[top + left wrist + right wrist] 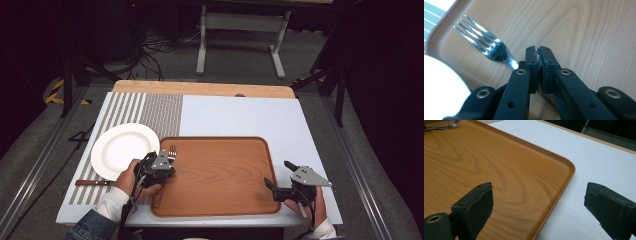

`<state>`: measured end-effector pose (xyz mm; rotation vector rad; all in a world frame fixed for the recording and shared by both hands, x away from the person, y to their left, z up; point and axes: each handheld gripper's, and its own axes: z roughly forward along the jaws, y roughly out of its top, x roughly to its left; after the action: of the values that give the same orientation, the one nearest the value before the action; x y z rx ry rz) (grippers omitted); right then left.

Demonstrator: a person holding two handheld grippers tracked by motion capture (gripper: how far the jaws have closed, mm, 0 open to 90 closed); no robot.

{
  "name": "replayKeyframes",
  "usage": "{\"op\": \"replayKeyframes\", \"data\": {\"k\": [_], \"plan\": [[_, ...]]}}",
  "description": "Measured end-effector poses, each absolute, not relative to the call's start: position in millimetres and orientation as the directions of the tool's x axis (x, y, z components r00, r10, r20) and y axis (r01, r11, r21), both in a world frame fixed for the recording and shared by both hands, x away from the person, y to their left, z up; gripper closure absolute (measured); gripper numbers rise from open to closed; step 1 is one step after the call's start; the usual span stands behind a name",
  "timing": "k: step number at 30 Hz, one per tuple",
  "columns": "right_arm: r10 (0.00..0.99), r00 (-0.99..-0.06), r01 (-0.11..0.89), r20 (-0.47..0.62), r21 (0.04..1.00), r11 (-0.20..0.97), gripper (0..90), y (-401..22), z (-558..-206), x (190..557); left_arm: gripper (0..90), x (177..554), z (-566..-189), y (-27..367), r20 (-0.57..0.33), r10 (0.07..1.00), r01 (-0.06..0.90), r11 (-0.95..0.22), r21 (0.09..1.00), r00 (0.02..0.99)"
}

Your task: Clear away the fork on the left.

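A silver fork [484, 42] lies on the left end of the wooden tray [225, 175], tines pointing away from me; it also shows as the fork [172, 152] by the tray's left rim. My left gripper [538, 53] stands over its handle with the jaws almost together. The handle runs under the left jaw into the narrow slit between the pads. From above, the left gripper [169, 165] sits at the tray's left edge. My right gripper [539, 202] is open, its jaws straddling the tray's right rim [564, 180] with nothing between them; the high view shows this right gripper [276, 173] near the front right corner.
A white plate [125, 149] rests on a striped placemat [150, 107] left of the tray. A knife [95, 183] with a dark handle lies on the mat in front of the plate. White table cover [240, 117] stretches behind and to the right of the tray.
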<state>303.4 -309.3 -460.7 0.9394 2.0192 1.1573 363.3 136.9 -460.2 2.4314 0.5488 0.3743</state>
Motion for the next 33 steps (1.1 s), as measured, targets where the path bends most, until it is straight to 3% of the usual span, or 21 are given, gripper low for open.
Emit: {"op": "replayKeyframes", "data": {"k": [11,16,23,33], "plan": [[0.815,-0.554,0.271,-0.169,0.889,0.368,9.4,-308.6,-460.6,302.8,85.2,360.5,-460.4,151.5,0.121,0.491,0.314,-0.707,0.633,0.863],[0.816,-0.551,0.266,-0.172,0.891,0.367,9.3,-308.8,-460.1,302.4,75.6,356.2,-458.2,155.6,0.129,0.482,0.278,-0.681,0.677,0.867],[0.819,-0.542,0.236,-0.187,0.902,0.362,9.2,-307.8,-456.0,298.6,50.6,341.7,-447.7,170.9,0.224,0.511,0.142,-0.582,0.801,0.830],[0.813,-0.546,0.212,-0.204,0.905,0.369,9.2,-305.9,-454.4,296.1,30.9,333.8,-445.9,185.2,0.271,0.550,0.073,-0.523,0.849,0.790]]}}
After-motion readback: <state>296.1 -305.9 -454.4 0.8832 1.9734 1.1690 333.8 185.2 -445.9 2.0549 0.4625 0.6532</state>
